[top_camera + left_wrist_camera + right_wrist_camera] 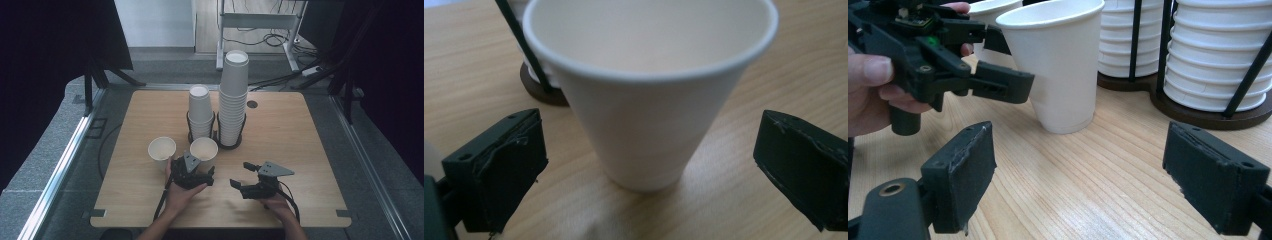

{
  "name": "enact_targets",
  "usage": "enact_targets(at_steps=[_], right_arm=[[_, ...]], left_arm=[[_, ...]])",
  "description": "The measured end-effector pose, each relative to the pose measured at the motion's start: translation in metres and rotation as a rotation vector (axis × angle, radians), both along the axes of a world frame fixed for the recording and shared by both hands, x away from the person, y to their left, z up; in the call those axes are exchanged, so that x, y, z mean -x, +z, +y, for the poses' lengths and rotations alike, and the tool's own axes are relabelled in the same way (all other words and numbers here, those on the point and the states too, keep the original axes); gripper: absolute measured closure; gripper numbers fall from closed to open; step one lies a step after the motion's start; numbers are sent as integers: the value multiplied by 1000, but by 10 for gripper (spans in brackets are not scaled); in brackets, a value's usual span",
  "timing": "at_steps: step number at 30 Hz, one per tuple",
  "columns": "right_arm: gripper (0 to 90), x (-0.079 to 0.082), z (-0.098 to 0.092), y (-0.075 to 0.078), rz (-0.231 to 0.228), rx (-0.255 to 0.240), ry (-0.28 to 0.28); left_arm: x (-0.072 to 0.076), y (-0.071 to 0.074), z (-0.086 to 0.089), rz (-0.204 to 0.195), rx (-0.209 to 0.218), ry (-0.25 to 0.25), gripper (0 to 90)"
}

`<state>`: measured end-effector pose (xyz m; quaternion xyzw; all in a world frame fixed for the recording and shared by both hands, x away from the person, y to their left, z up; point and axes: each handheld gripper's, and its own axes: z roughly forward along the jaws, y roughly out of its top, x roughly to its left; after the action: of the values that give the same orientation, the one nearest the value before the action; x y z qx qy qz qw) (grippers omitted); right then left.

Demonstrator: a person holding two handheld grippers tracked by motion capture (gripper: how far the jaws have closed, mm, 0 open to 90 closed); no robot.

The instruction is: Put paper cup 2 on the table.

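Currently left hand-held gripper (644, 165) wide open, straddling paper cup (649, 95) just in front of cup rack (216, 137), not pinching. Right hand-held gripper (1078, 185) open, empty. Risk: off-centre closing tips or crushes thin cup.

A second white paper cup (161, 152) stood upright on the wooden table (300, 145), toward its left. Behind it, near the table's middle, two stacks of white cups rose from a dark twin-ring holder (227, 144): the shorter stack (200, 111) on the left, the taller stack (233, 97) just beside it on the right, each fenced by thin black rods. A small dark round grommet (252, 104) sat in the tabletop right of the stacks. Beyond the table, a pale metal frame (260, 22) stood on the floor with black cables (280, 39) trailing around its feet.
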<state>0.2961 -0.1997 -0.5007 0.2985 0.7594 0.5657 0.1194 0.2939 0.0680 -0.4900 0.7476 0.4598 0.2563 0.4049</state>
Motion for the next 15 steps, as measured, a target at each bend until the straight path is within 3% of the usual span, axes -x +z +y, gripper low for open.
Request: enact_targets(at_steps=[4,15], right_arm=[[138,0,0,0,2,3,5],[139,1,-3,2,-13,18,-15]], left_arm=[[5,-4,3,12,12,-9,12],[26,-11,3,19,3,-99,16]])
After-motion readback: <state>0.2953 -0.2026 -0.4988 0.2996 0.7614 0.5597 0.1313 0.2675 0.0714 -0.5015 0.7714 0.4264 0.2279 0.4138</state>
